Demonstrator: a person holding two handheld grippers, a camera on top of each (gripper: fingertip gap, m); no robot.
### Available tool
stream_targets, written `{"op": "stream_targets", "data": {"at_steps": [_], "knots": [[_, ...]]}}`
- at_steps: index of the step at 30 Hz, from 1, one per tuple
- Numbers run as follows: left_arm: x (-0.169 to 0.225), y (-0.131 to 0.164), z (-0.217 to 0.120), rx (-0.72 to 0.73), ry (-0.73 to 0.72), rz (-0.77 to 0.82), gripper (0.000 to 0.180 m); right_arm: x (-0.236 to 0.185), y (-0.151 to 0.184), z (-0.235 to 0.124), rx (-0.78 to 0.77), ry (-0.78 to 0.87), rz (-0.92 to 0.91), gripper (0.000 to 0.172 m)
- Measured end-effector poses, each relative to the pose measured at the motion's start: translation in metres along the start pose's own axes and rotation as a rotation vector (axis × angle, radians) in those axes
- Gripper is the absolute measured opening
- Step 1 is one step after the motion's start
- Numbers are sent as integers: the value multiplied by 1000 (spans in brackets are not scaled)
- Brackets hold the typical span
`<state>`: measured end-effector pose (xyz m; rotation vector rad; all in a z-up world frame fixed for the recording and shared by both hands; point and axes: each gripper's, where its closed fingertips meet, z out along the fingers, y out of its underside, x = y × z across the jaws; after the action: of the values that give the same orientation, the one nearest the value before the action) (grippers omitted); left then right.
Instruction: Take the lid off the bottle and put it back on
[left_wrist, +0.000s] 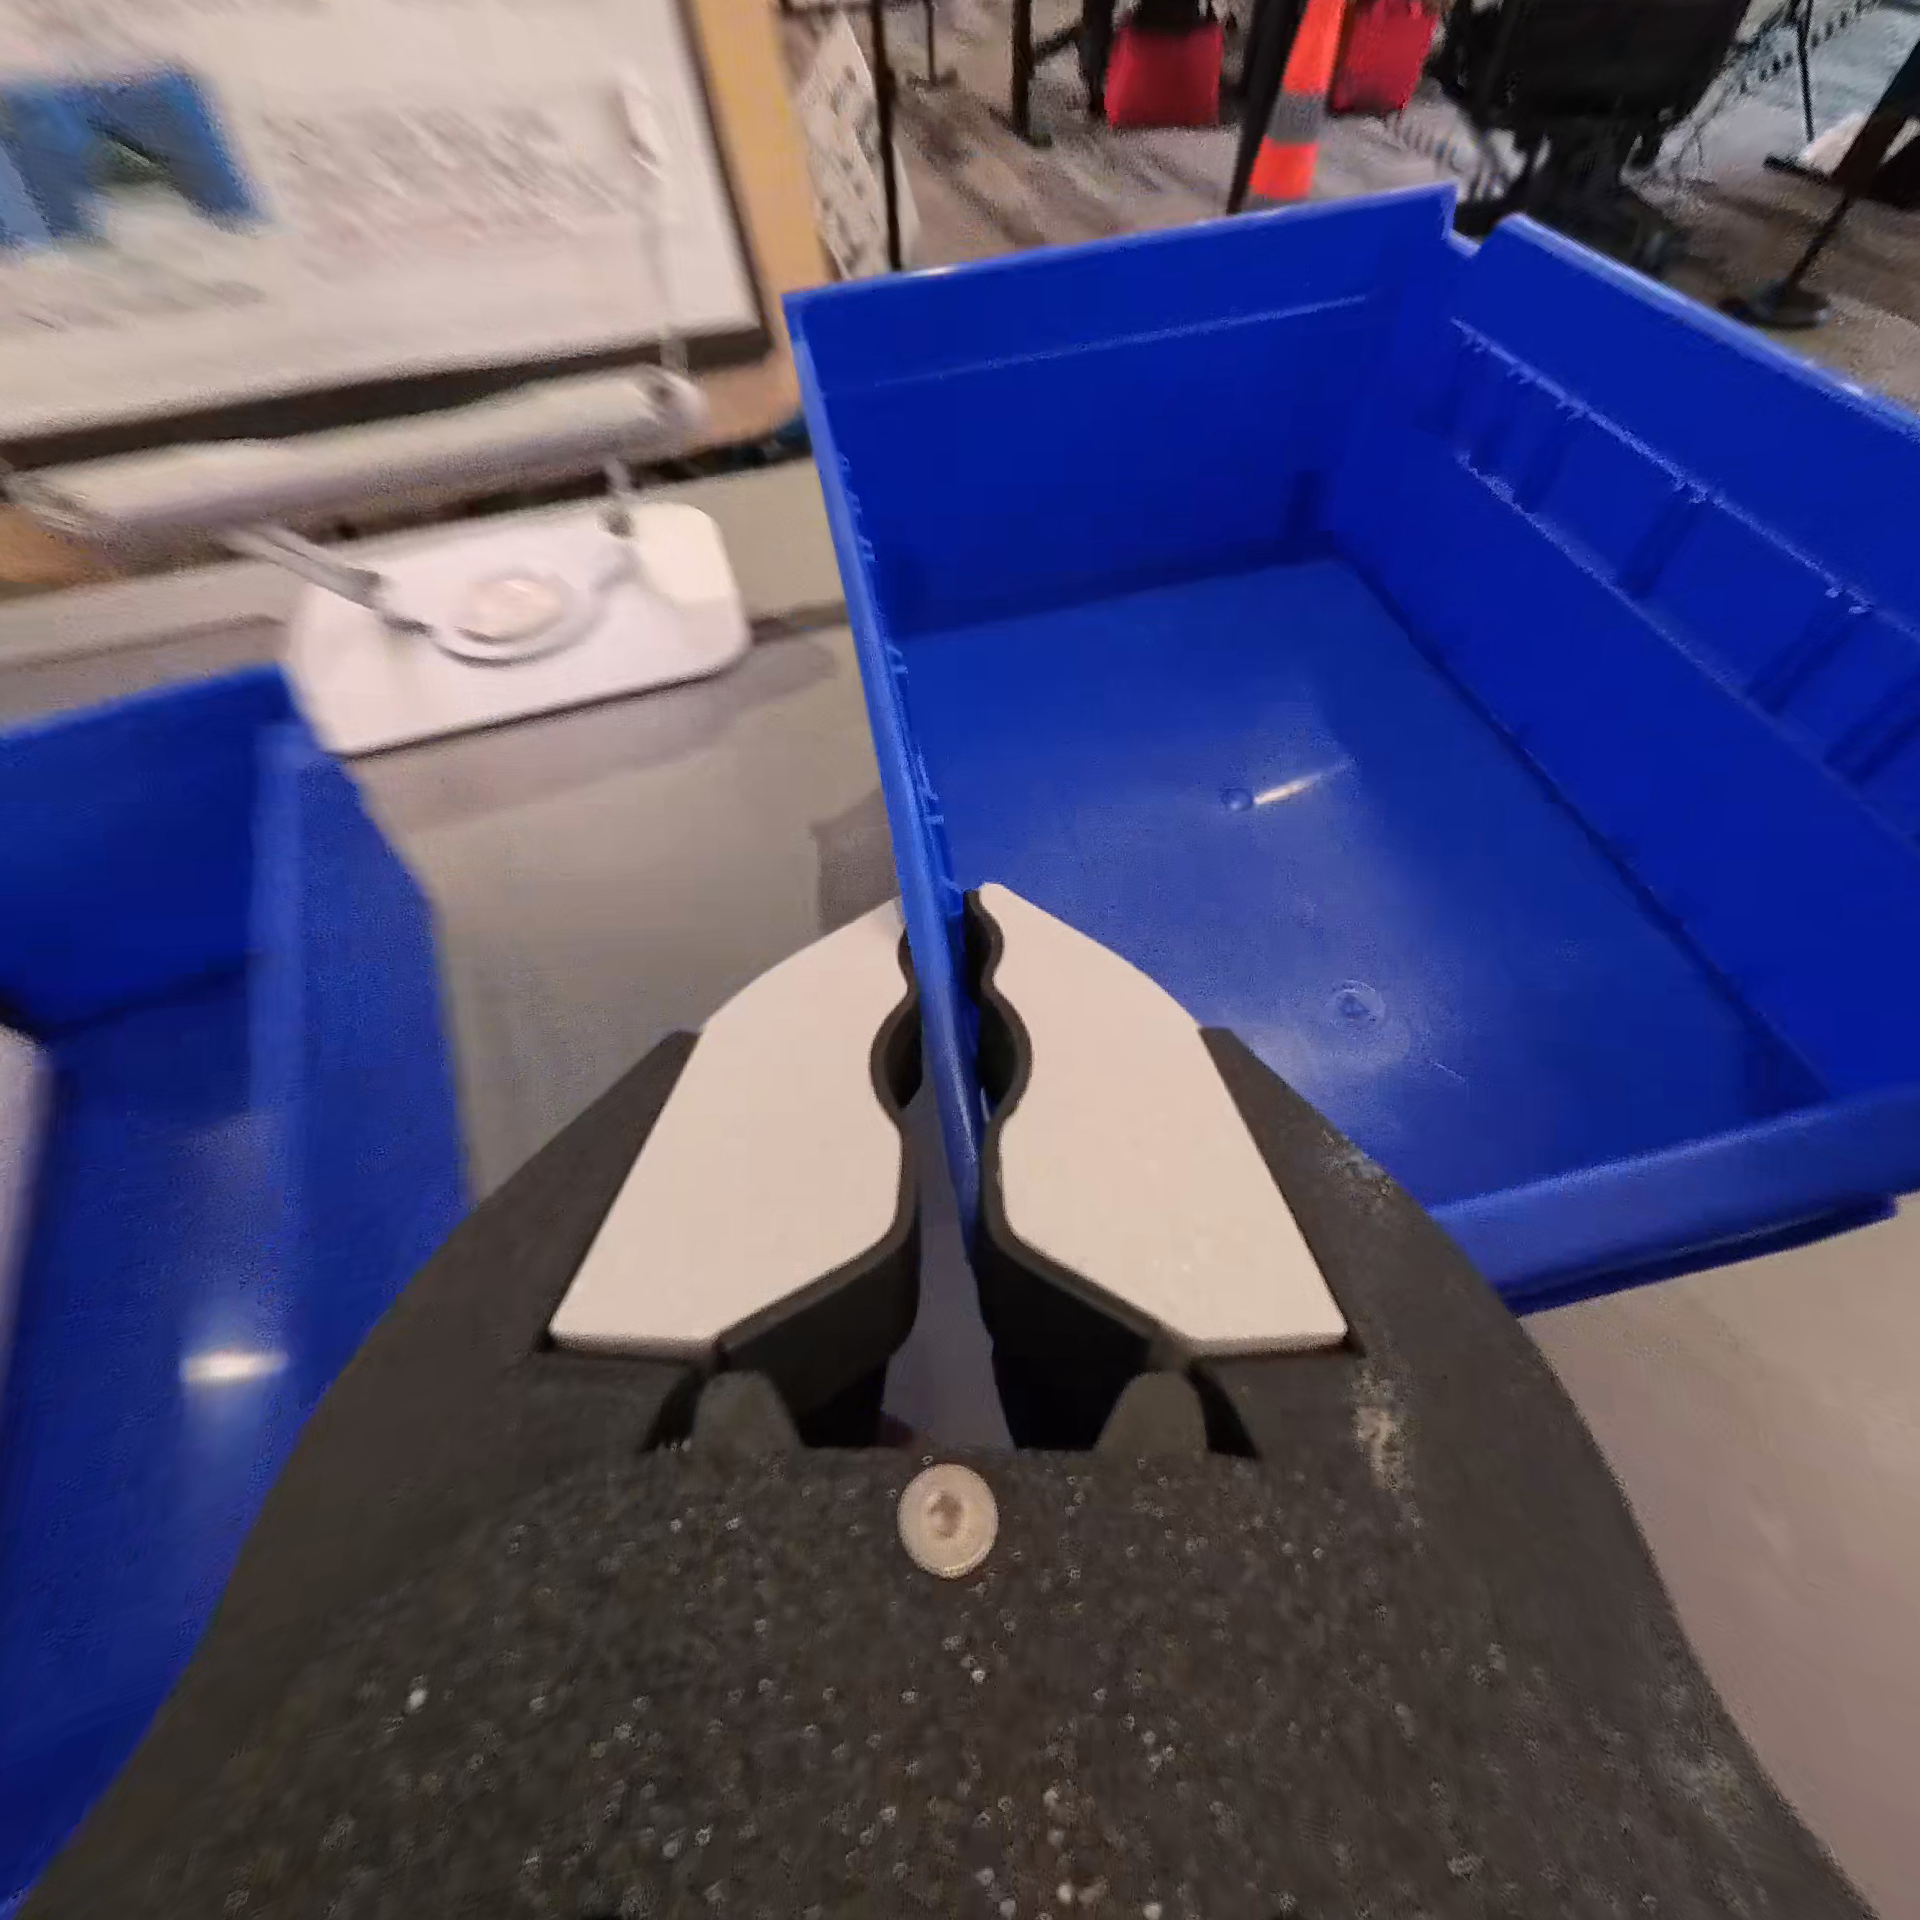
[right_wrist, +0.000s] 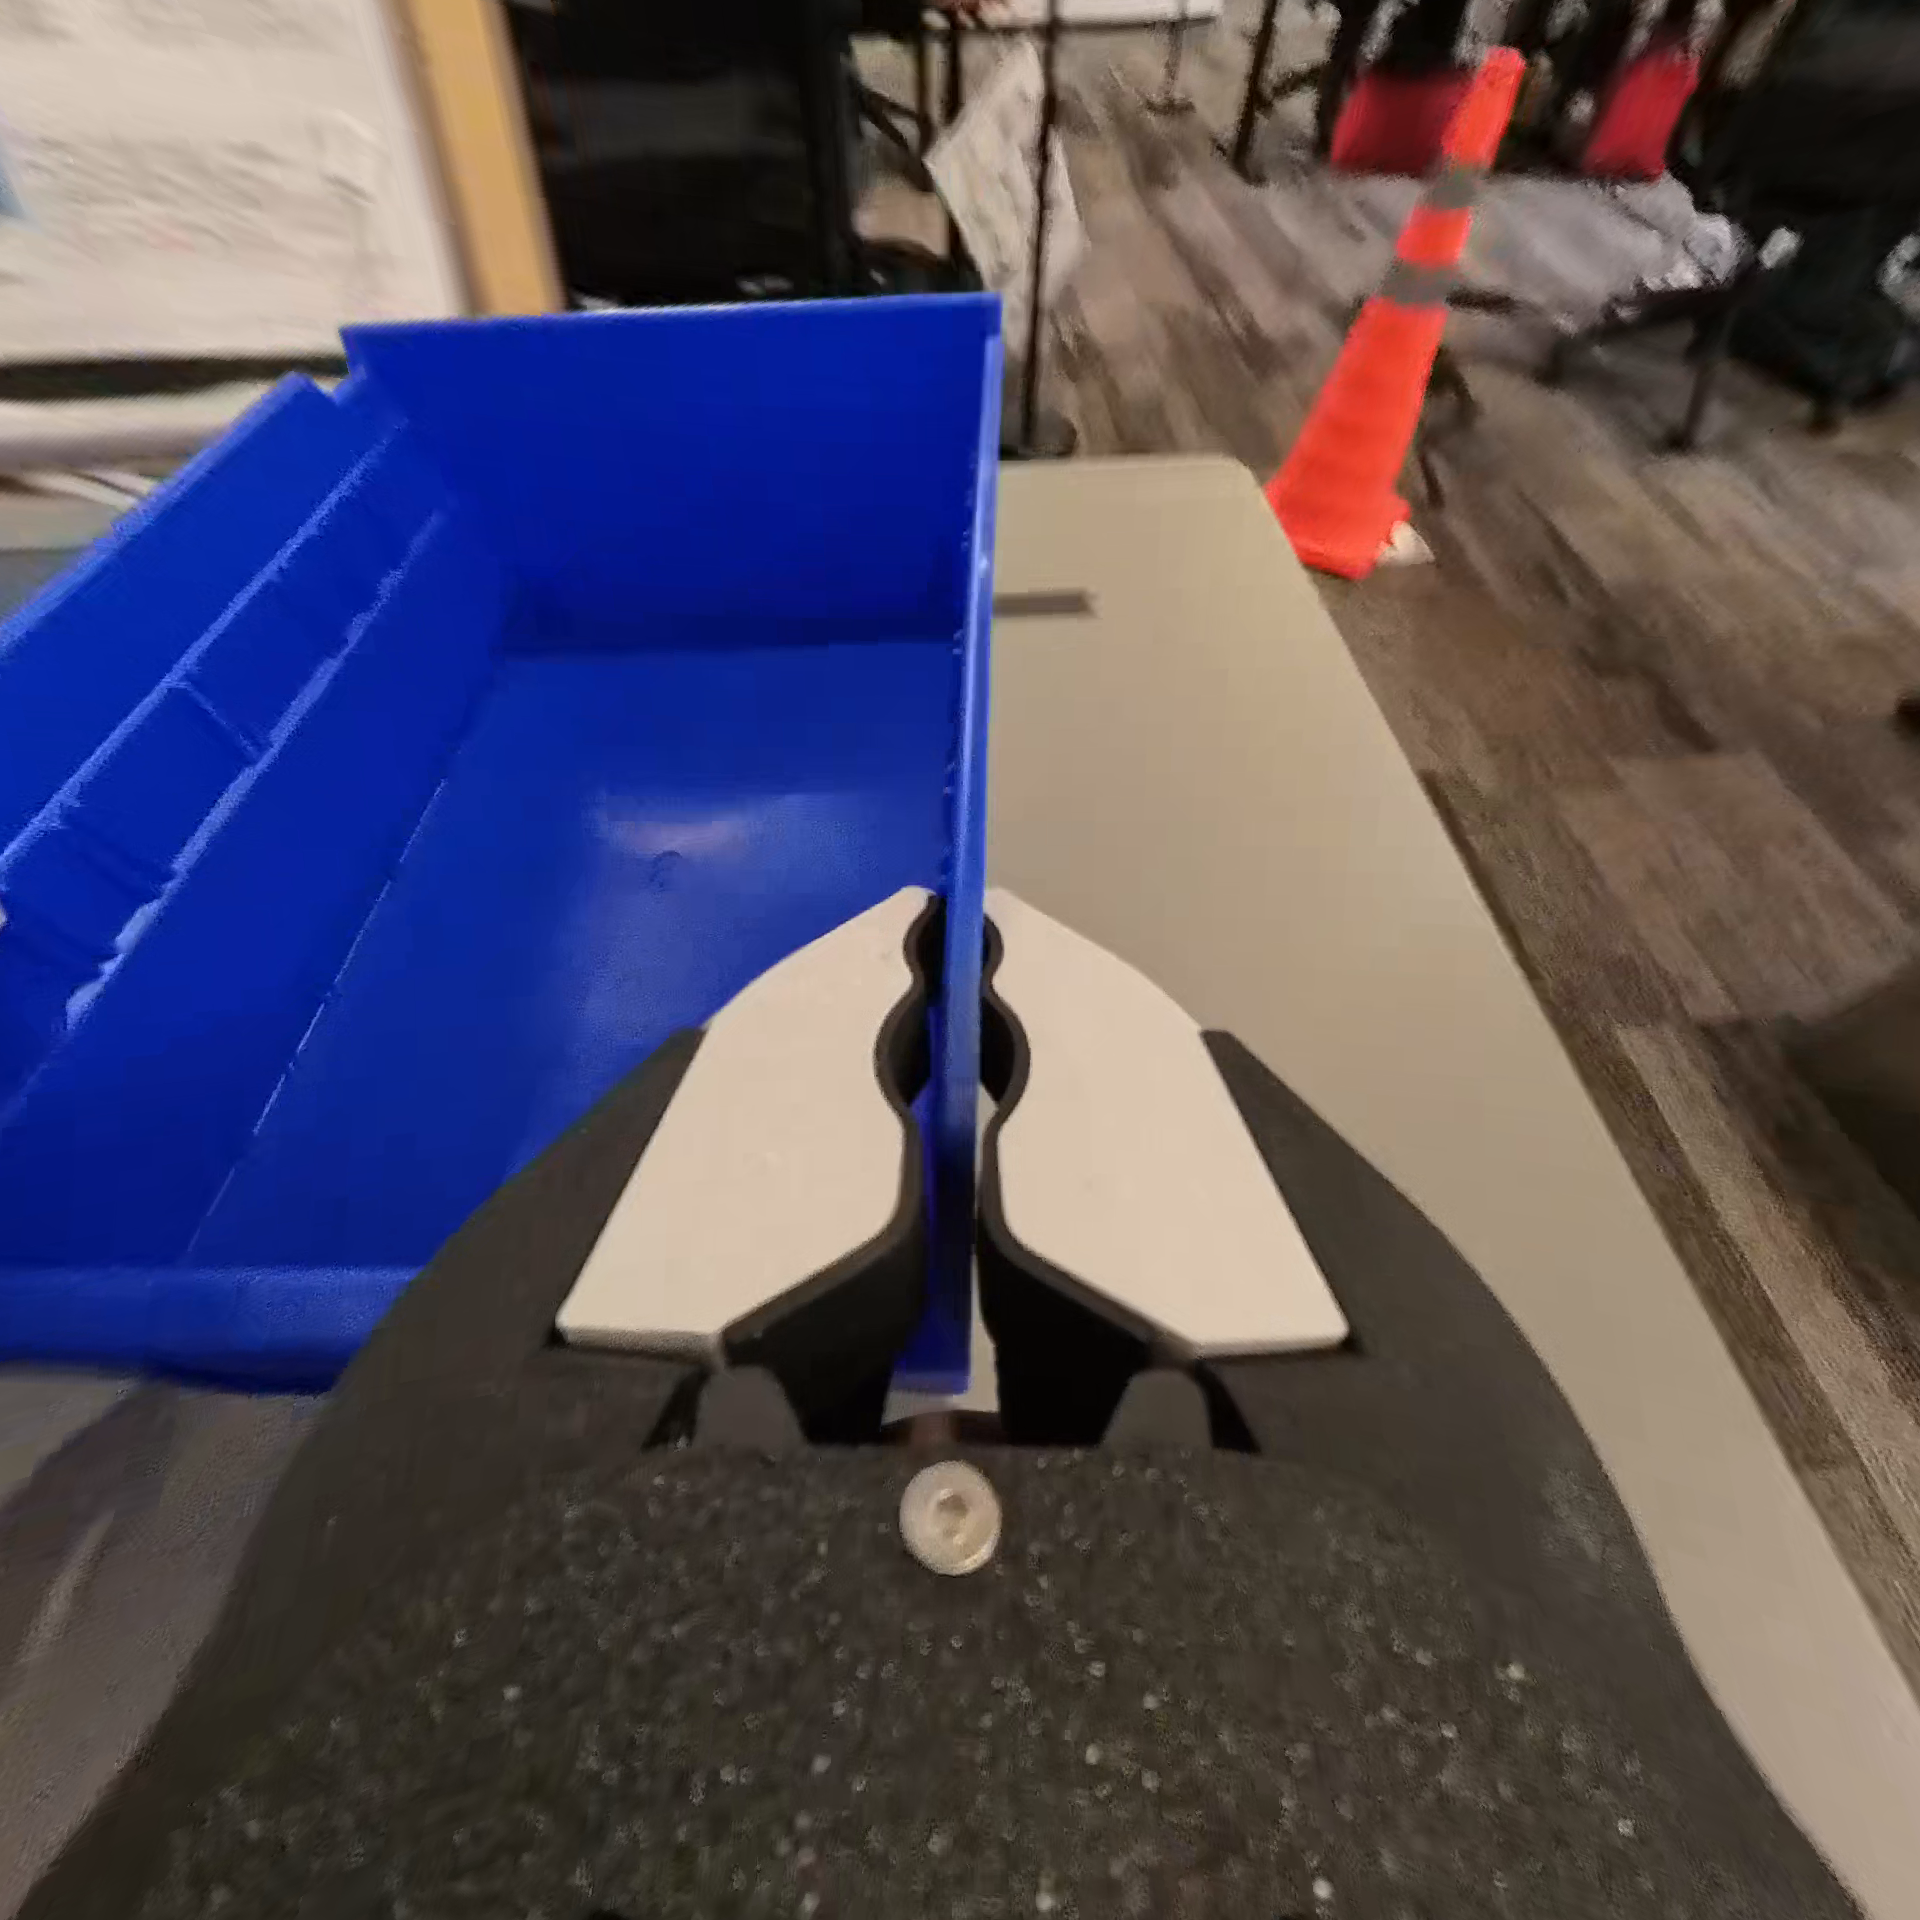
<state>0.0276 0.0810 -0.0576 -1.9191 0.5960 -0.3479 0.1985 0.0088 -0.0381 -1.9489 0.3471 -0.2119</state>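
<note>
No bottle or lid shows in either view. An empty blue plastic bin (left_wrist: 1351, 883) fills the middle of both views. My left gripper (left_wrist: 940, 920) is shut on the bin's left side wall (left_wrist: 914, 790), with one pad outside and one inside. My right gripper (right_wrist: 961, 914) is shut on the same bin's right side wall (right_wrist: 971, 727) in the same way. The inside of the bin (right_wrist: 675, 831) is bare. Both views are blurred.
A second blue bin (left_wrist: 156, 987) stands at the left. A white device (left_wrist: 520, 623) sits on the grey table (left_wrist: 623, 831) behind it. The table's right edge (right_wrist: 1455, 883) runs close by the bin. An orange cone (right_wrist: 1392, 384) stands on the floor beyond.
</note>
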Motion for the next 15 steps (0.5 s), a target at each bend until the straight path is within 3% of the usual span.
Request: {"op": "stream_targets", "data": {"at_steps": [4,7,10,13,15], "knots": [[57,27,34,-24,5,-21,3,65,38,23,-9,14,50,3],[74,32,43,1,-7,-54,3,85,51,31,68,-57,114,4],[84,42,52,-10,-7,-45,4,97,67,41,35,-31,98,3],[91,40,48,11,57,-22,14,103,61,46,104,4,79,7],[99,31,33,21,161,-17,31,110,46,39,142,48,45,27]]}}
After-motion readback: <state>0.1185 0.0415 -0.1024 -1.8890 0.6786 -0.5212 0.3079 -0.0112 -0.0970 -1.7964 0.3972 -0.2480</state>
